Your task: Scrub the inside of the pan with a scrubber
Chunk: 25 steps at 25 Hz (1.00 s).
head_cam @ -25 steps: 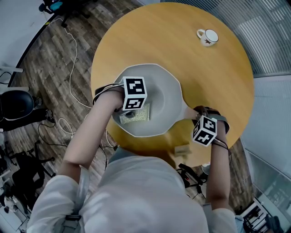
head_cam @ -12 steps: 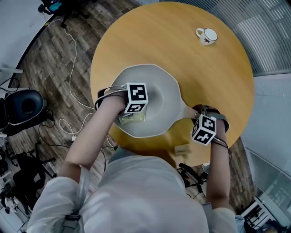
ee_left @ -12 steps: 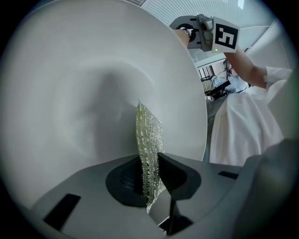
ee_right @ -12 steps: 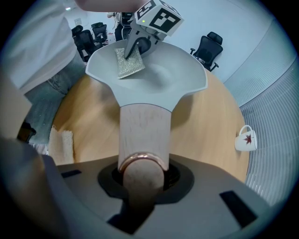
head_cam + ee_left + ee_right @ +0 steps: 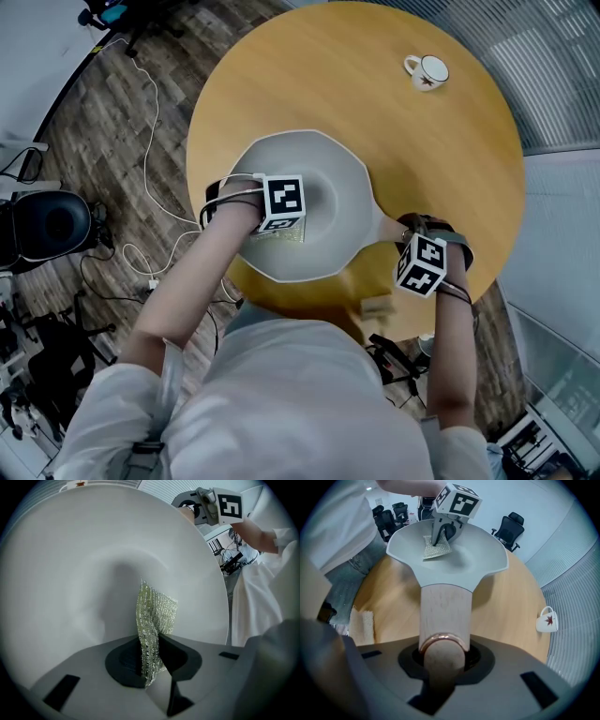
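Observation:
A pale grey pan (image 5: 323, 164) lies on the round wooden table, its wooden handle (image 5: 386, 228) pointing right. My left gripper (image 5: 279, 232) reaches down into the pan and is shut on a silvery-green mesh scrubber (image 5: 154, 613), which hangs from the jaws against the pan's inner surface (image 5: 70, 573). In the right gripper view the scrubber (image 5: 436, 548) lies on the near-left part of the pan floor under the left gripper (image 5: 443, 534). My right gripper (image 5: 443, 656) is shut on the end of the handle (image 5: 443, 616) and sits at the table's near right (image 5: 401, 239).
A white mug (image 5: 427, 73) with a red leaf mark stands far right on the table (image 5: 441, 159). A small beige cloth (image 5: 377, 306) lies at the table's near edge. Office chairs and cables are on the wood floor to the left.
The left gripper slid the scrubber a little toward the pan's near-left wall, then back toward the middle. The right gripper and the handle stayed still.

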Tool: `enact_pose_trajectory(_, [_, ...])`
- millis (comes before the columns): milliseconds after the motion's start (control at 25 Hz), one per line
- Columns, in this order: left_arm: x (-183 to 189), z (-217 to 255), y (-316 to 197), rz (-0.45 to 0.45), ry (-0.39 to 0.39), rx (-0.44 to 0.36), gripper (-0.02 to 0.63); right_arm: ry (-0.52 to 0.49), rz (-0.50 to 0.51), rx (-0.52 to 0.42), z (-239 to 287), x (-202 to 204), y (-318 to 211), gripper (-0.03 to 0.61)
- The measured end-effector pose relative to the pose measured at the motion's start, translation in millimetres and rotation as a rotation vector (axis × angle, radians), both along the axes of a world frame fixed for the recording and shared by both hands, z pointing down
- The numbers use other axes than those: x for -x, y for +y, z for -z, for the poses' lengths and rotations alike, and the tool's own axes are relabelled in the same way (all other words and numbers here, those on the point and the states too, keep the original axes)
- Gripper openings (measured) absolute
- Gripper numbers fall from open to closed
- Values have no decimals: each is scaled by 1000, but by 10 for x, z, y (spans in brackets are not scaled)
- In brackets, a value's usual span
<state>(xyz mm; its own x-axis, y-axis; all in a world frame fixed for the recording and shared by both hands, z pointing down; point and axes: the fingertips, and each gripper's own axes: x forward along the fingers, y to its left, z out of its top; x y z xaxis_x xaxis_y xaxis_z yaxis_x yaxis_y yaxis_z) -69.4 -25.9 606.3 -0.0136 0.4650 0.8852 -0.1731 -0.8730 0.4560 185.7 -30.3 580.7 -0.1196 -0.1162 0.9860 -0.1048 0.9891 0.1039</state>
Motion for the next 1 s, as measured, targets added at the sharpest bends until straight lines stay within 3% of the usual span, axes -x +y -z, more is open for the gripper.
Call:
enact_pose_trajectory(280, [53,25,-270,-19,-3,-164,78,-2,0,-1,-25,26,23,86])
enact_pose_trajectory(480, [56,76,-258,-6,1,-171,78,-3,-1,-2,-10,18,17,86])
enact_pose_trajectory(680, [9,88,-138,-54,12,-195,78,-1,0,-4,-19,16,11,86])
enact_pose_trajectory(880, [-48,72,-90,-87,23,-262,80,0,0,-6,-3,19,6,86])
enact_pose_trajectory(1000, [-60,69,-196,-75,68,-336,118,1,-2,-5,15,19,-23,86])
